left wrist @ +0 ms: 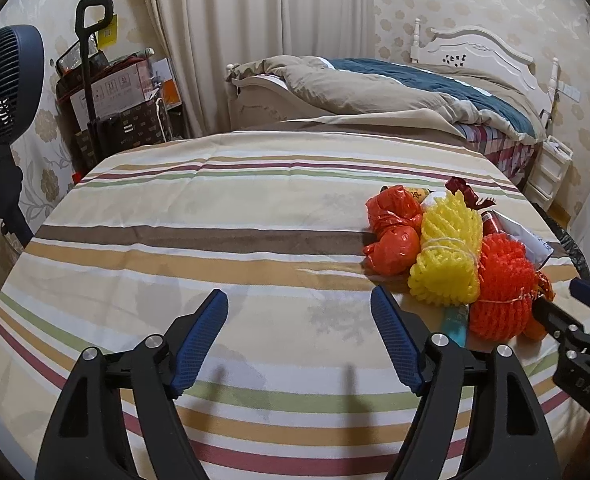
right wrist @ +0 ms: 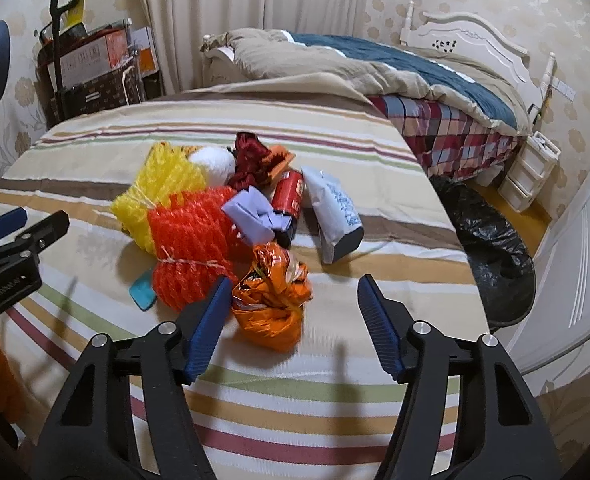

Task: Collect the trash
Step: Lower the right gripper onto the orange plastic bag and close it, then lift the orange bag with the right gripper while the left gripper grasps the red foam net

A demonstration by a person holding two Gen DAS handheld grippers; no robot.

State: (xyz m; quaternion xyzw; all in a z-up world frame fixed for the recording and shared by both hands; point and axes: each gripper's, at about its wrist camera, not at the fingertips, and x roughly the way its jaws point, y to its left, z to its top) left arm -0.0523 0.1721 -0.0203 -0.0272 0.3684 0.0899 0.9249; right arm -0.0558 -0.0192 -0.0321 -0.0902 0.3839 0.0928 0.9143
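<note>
Trash pile [right wrist: 231, 216] on striped tablecloth [right wrist: 95, 360], both grippers open and empty.
Orange foil bag [right wrist: 269, 308] sits between right gripper [right wrist: 293, 300] fingers, untouched; left gripper [left wrist: 299, 316] faces bare cloth. Only right view shows black bin bag [right wrist: 491, 240], right side.

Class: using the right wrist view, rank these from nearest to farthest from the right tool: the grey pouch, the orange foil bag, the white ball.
1. Orange foil bag: by the right tool's left finger.
2. Grey pouch: mid-table, right of the pile.
3. White ball: at the pile's far edge.
</note>
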